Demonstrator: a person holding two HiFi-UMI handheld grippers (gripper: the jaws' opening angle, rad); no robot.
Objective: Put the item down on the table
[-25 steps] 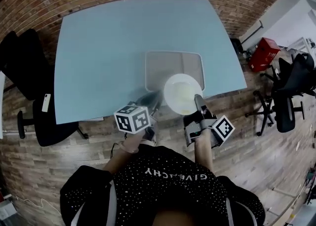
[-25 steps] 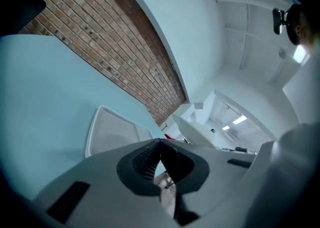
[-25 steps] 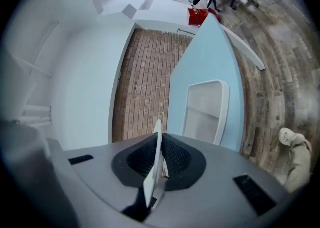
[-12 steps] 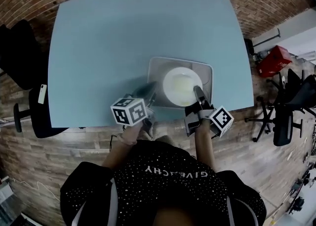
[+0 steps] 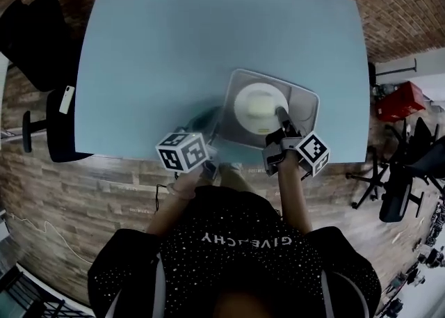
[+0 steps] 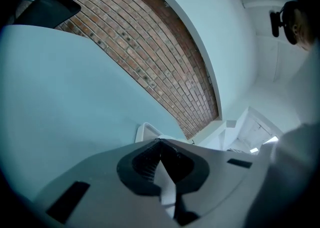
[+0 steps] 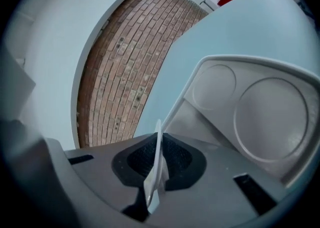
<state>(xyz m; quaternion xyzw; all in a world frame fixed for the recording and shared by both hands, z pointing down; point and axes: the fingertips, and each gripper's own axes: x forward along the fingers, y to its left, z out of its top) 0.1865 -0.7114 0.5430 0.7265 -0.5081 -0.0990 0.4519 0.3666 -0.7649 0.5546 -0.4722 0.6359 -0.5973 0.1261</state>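
A white round plate [image 5: 257,103] lies over a grey compartment tray [image 5: 302,111] at the near right of the light blue table [image 5: 174,52]. My right gripper [image 5: 280,113] is shut on the plate's near right rim. In the right gripper view that rim [image 7: 158,147] shows edge-on between the jaws, with the tray [image 7: 260,117] to its right. I cannot tell whether the plate rests on the tray. My left gripper [image 5: 214,127] is at the tray's left edge. In the left gripper view it is shut on a thin pale edge, with the tray's corner [image 6: 145,131] just beyond.
Black chairs [image 5: 35,31] stand left of the table, and one [image 5: 59,129] carries a white phone [image 5: 66,99]. A red box [image 5: 398,99] and an office chair [image 5: 410,170] are on the brick floor to the right. The table's near edge [image 5: 139,151] runs just before the tray.
The plate went from overhanging the tray's near edge to lying over its middle. Both grippers moved forward over the table. The head view shifted too.
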